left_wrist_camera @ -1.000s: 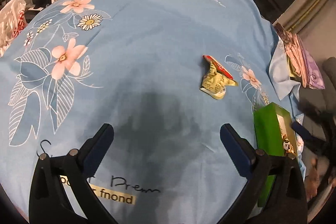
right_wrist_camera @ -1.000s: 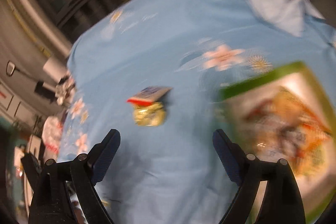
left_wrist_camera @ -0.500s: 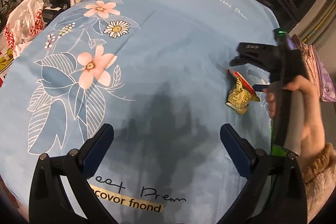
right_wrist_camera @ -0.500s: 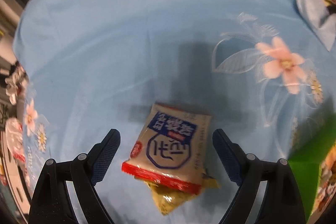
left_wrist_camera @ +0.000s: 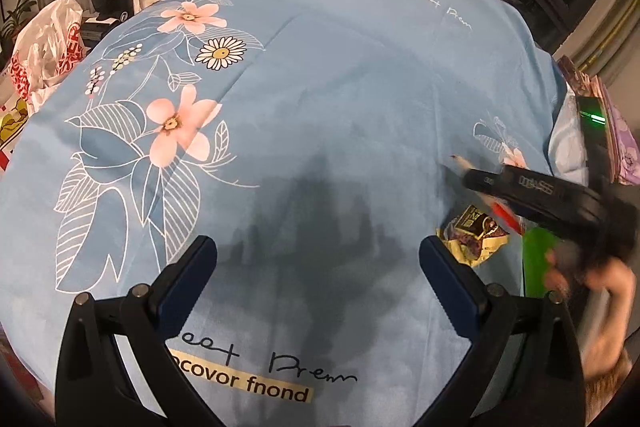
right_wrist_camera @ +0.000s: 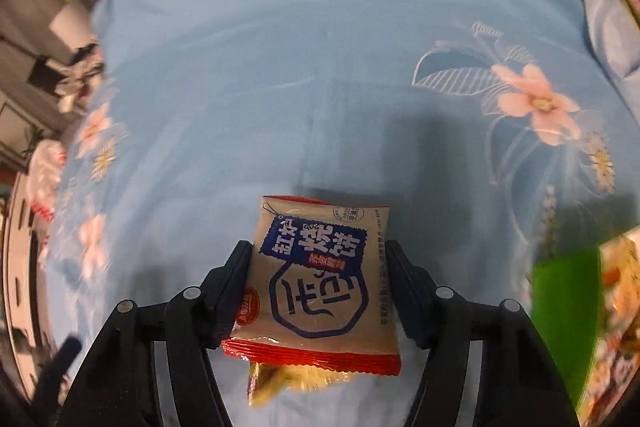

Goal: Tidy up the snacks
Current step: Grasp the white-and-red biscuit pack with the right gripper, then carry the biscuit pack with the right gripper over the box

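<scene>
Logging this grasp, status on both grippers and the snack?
Left gripper open, idle over the sheet. Right gripper shut on the cracker packet. Yellow packet underneath; green box at right.

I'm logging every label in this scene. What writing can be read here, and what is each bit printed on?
"Sweet Prem": script on the light blue floral bedsheet, at its far edge and again near the left tool.
"ocovor fnond": yellow strip on that sheet, its start hidden.
Beige snack packet with a red edge, held in the right tool: large Chinese characters; the small print is unreadable.
Yellow packet, green box: print too blurred.
</scene>
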{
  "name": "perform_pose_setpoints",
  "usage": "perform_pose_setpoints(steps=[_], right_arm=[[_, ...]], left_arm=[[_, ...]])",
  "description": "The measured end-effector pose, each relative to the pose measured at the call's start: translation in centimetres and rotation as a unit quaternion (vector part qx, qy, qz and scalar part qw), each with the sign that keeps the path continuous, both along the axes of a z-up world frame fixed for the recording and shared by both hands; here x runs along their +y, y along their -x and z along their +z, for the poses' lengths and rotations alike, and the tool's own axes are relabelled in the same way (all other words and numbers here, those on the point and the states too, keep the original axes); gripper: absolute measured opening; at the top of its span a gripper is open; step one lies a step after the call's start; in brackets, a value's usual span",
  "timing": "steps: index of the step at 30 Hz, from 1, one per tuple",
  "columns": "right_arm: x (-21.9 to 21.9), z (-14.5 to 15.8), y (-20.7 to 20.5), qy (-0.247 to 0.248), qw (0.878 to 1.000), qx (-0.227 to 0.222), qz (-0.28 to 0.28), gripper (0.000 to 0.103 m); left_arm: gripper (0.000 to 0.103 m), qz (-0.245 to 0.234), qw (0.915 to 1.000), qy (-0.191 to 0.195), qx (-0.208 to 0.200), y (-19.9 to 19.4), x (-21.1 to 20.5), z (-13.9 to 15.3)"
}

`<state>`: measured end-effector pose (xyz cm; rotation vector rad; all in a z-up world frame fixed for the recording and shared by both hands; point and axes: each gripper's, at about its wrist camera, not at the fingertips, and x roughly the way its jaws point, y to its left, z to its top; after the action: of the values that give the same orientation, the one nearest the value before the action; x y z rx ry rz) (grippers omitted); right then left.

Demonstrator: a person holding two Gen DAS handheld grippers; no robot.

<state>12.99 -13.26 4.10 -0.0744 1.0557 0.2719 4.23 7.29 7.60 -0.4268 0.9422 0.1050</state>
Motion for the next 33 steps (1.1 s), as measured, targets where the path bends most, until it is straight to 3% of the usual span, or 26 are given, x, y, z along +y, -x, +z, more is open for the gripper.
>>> perform_pose_setpoints(steps=[5, 7, 11, 16, 20, 23, 26, 28, 31, 33], right_arm=[[-2.7, 4.4, 5.5, -0.049, 0.997, -0.061, 0.023, 0.067], [-3.2, 4.8, 7.5, -0.064, 0.994, -0.07, 0.046, 0.067], [-3.2, 1.9, 11.0, -0.055, 0.995, -0.056, 0.063, 0.067], [-3.1, -2.7, 11.0, -0.022, 0.997, 0.003, 0.07, 0.067], [-3.4, -2.7, 10.8, -0.017, 0.997, 0.002, 0.069, 0.077], [-4.4, -1.4, 11.1, -0.044, 0.997, -0.011, 0.062, 0.078], [-6.3, -0.7, 11.1, -0.102, 0.993, -0.013, 0.05, 0.078], [-7.7, -0.4, 11.1, -0.14, 0.989, -0.007, 0.05, 0.074], [-8.8, -1.1, 10.5, -0.18, 0.983, 0.02, 0.043, 0.051], [-9.0, -2.0, 9.8, -0.197, 0.979, 0.045, 0.037, 0.043]], left_arm=[[0.102, -0.007, 0.9999, -0.007, 0.003, 0.2, -0.6, -0.1], [0.102, -0.011, 0.9999, -0.008, 0.002, 0.3, -0.9, -0.1], [0.102, -0.022, 0.9997, -0.012, 0.006, 0.3, -1.9, -0.4], [0.102, -0.047, 0.9988, -0.007, 0.014, 0.6, -3.4, -0.9], [0.101, -0.063, 0.9978, 0.007, 0.019, 0.8, -4.4, -1.3], [0.098, -0.078, 0.9964, 0.022, 0.024, 0.8, -5.2, -1.5], [0.09, -0.101, 0.9929, 0.053, 0.034, 0.9, -6.2, -1.9], [0.078, -0.117, 0.9898, 0.071, 0.038, 1.2, -7.0, -2.0], [0.062, -0.155, 0.9819, 0.096, 0.052, 1.6, -9.0, -2.5], [0.051, -0.171, 0.9764, 0.113, 0.068, 1.7, -10.0, -3.0]])
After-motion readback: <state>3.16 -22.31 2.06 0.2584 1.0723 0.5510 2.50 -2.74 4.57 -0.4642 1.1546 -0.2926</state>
